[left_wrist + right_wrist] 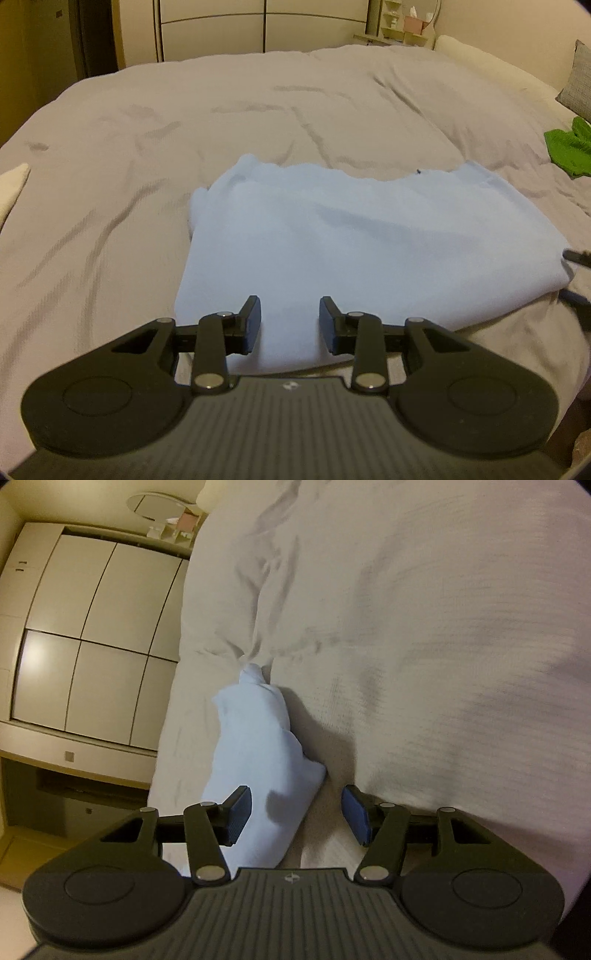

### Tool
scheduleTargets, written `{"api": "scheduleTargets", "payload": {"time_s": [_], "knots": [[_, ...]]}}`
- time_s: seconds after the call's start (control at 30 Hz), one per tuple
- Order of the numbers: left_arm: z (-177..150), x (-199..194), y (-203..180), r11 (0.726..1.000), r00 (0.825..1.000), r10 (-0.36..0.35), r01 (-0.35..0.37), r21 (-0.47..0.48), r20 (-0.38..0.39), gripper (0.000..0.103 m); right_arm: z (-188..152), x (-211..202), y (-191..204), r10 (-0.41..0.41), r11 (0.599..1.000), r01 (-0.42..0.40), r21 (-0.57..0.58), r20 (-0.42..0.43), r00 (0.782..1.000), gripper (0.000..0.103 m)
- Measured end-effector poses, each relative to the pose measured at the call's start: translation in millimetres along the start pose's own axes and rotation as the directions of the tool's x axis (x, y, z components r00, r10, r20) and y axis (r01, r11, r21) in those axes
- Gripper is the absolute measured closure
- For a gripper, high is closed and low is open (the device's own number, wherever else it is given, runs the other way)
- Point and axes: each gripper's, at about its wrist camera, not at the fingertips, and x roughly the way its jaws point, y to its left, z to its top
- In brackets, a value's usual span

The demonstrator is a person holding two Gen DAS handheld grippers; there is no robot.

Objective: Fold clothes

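One pale blue garment (pixel 354 240) lies folded on the grey bedcover (pixel 184 129), right in front of you. Your left gripper (pixel 290 325) hovers at its near edge, jaws apart with cloth showing between them. Your right gripper (pixel 295 819) stands spread at its right end, pinching nothing. Farther right lies a green cloth (pixel 569 151).

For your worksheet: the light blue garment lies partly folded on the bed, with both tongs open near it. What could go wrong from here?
1. The left tongs hang over the light blue garment without gripping; closing low could pinch the grey bedcover too.
2. The right tongs straddle a bunched corner and might catch only one layer, undoing the fold.
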Motion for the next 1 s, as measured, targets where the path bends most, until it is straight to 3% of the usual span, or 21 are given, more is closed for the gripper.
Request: {"api": "scheduleTargets", "payload": {"time_s": [0.13,0.23,0.3,0.37,0.43,0.5,0.53,0.63,0.7,0.77,0.87,0.93,1.0], "knots": [[-4,8,7,1.0,1.0,-0.004,0.003,-0.026,-0.024,0.071,5,14,1,-0.005,0.999,0.005,0.034,-0.002,1.0,0.047],[-7,8,10,0.999,1.0,-0.011,0.01,-0.03,-0.027,0.071,5,20,1,-0.015,0.999,0.016,0.047,-0.017,1.0,0.056],[-7,7,12,0.999,1.0,-0.02,0.019,-0.031,-0.022,0.071,6,22,5,-0.025,0.999,0.025,0.033,-0.015,1.0,0.074],[-6,5,16,0.999,1.0,-0.024,0.024,-0.035,-0.019,0.071,5,22,14,-0.036,0.999,0.037,-0.031,0.009,0.999,0.08],[-6,3,21,0.999,0.999,-0.028,0.028,-0.042,-0.015,0.071,-3,20,37,-0.1,0.967,0.113,-0.228,0.064,0.993,0.083],[-6,-1,28,0.997,0.999,-0.049,0.049,-0.061,-0.009,0.071,-21,18,68,-0.148,0.868,0.203,-0.454,0.154,0.977,0.085],[-6,-3,31,0.995,0.998,-0.063,0.062,-0.074,-0.005,0.072,-33,18,85,-0.15,0.798,0.239,-0.553,0.202,0.968,0.086],[-7,-9,42,0.99,0.996,-0.094,0.095,-0.103,0.007,0.073,-73,16,127,-0.097,0.589,0.297,-0.751,0.299,0.949,0.086],[-9,-12,51,0.982,0.992,-0.129,0.13,-0.137,0.011,0.074,-109,19,153,-0.029,0.436,0.291,-0.852,0.31,0.95,0.087],[-11,-15,58,0.973,0.987,-0.16,0.16,-0.168,0.017,0.075,-150,24,177,0.043,0.259,0.273,-0.927,0.293,0.955,0.087],[-16,-18,68,0.958,0.982,-0.19,0.19,-0.214,0.024,0.075,-223,33,192,0.12,-0.027,0.187,-0.982,0.183,0.976,0.087],[-20,-19,76,0.943,0.978,-0.209,0.209,-0.258,0.029,0.075,-272,46,188,0.101,-0.206,0.116,-0.972,0.097,0.99,0.087],[-24,-19,84,0.924,0.972,-0.233,0.232,-0.303,0.031,0.075,-314,62,176,0.039,-0.342,0.054,-0.938,0.043,0.998,0.081]]}}
